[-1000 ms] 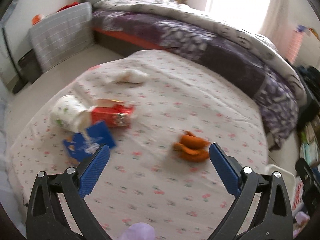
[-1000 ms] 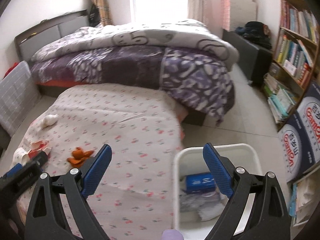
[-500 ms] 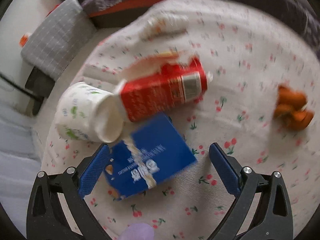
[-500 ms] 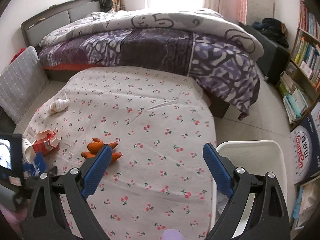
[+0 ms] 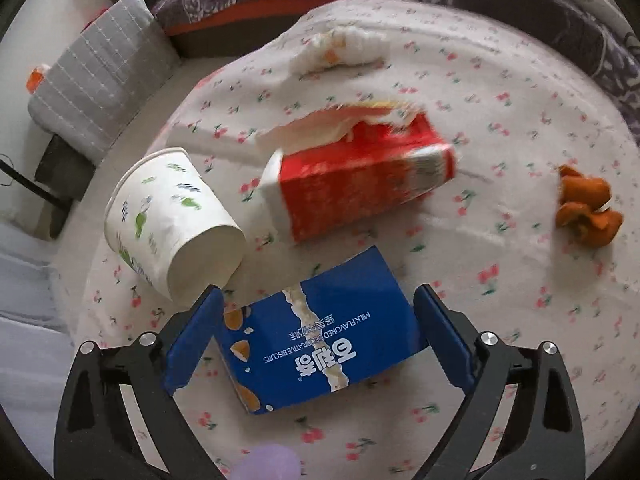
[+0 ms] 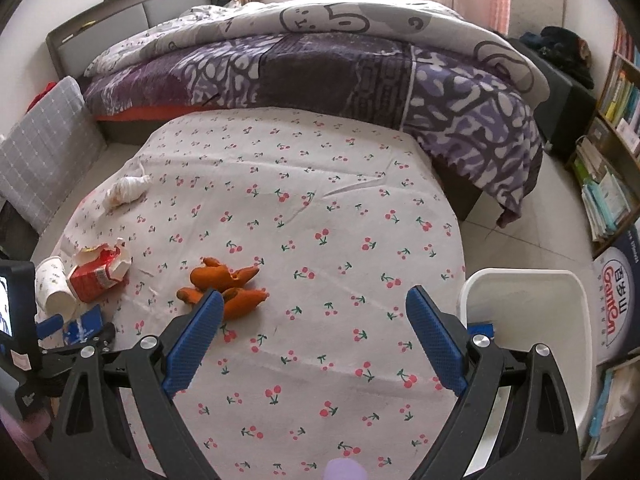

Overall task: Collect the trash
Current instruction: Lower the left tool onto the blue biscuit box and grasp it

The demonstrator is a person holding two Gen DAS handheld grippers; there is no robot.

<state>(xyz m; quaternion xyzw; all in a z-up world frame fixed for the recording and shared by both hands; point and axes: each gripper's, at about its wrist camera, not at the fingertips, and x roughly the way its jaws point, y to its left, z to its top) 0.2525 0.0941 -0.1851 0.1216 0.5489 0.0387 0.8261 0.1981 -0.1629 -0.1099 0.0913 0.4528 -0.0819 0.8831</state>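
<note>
On the cherry-print tablecloth (image 5: pixel 480 80) lie a blue biscuit box (image 5: pixel 320 332), a torn red carton (image 5: pixel 360 176), a tipped white paper cup (image 5: pixel 172 220), a crumpled white tissue (image 5: pixel 344 48) and orange peel (image 5: pixel 586 208). My left gripper (image 5: pixel 316 334) is open, its blue fingers on either side of the biscuit box, not closed on it. My right gripper (image 6: pixel 314 336) is open and empty above the table, with the orange peel (image 6: pixel 224 284) at its left finger. The carton (image 6: pixel 98 272), cup (image 6: pixel 52 284) and tissue (image 6: pixel 128 190) show at the left.
A white bin (image 6: pixel 532 320) stands at the table's right edge, with something blue inside. A bed with a purple quilt (image 6: pixel 320 64) lies behind the table. A grey cushion (image 6: pixel 44 152) leans at the left. Bookshelves (image 6: pixel 616 128) and a printed box (image 6: pixel 616 300) stand at the right.
My left gripper has come down and forward onto the trash pile until the blue box sits between its fingers. My right gripper has swung left from the bin over the table.
</note>
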